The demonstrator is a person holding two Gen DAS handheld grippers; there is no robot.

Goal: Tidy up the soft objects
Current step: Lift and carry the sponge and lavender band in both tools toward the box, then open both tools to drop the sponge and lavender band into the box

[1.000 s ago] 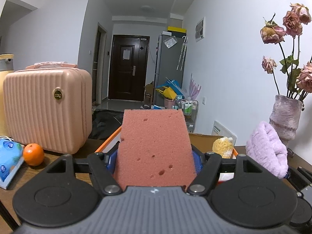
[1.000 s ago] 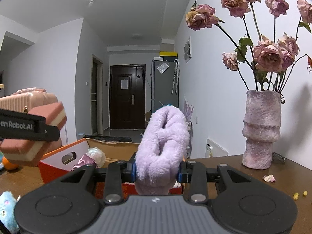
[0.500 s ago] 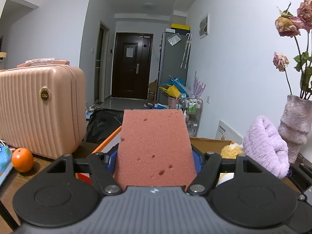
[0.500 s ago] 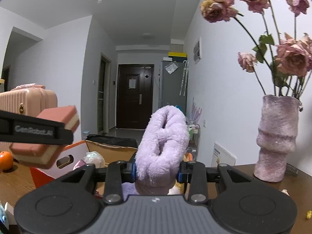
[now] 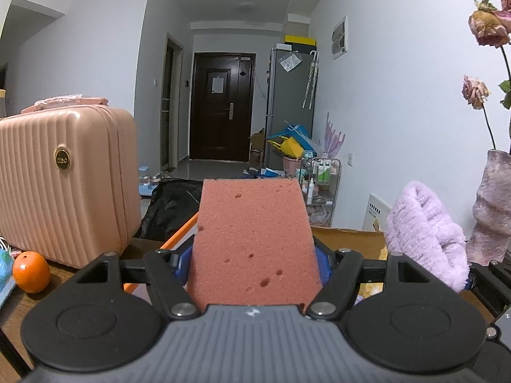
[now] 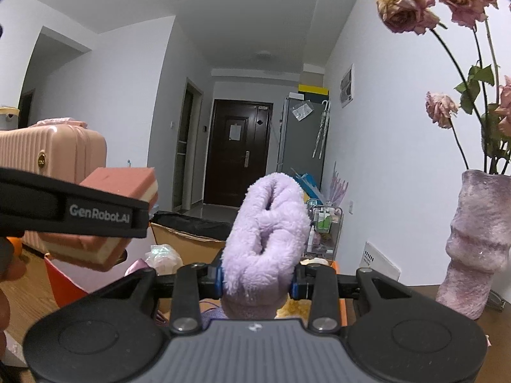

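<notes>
My left gripper (image 5: 254,257) is shut on a thick pink sponge (image 5: 254,239), which fills the middle of the left wrist view. In the right wrist view the same sponge (image 6: 121,182) shows pink and cream layers, held over the left side of an orange cardboard box (image 6: 64,287). My right gripper (image 6: 255,277) is shut on a fluffy lilac cloth (image 6: 265,236), which stands up between the jaws above the box. That lilac cloth (image 5: 424,233) also shows at the right of the left wrist view. Soft items (image 6: 163,255) lie inside the box.
A ribbed pink suitcase (image 5: 64,188) stands at the left, with an orange (image 5: 30,271) on the wooden table (image 5: 19,303) before it. A mauve vase (image 6: 476,242) of dried roses stands at the right. Beyond lie a hallway, a dark door and floor clutter.
Both grippers have moved forward over the box with their loads. The suitcase and orange have slid left in the left wrist view, the vase right, and the yellow plush has gone out of sight.
</notes>
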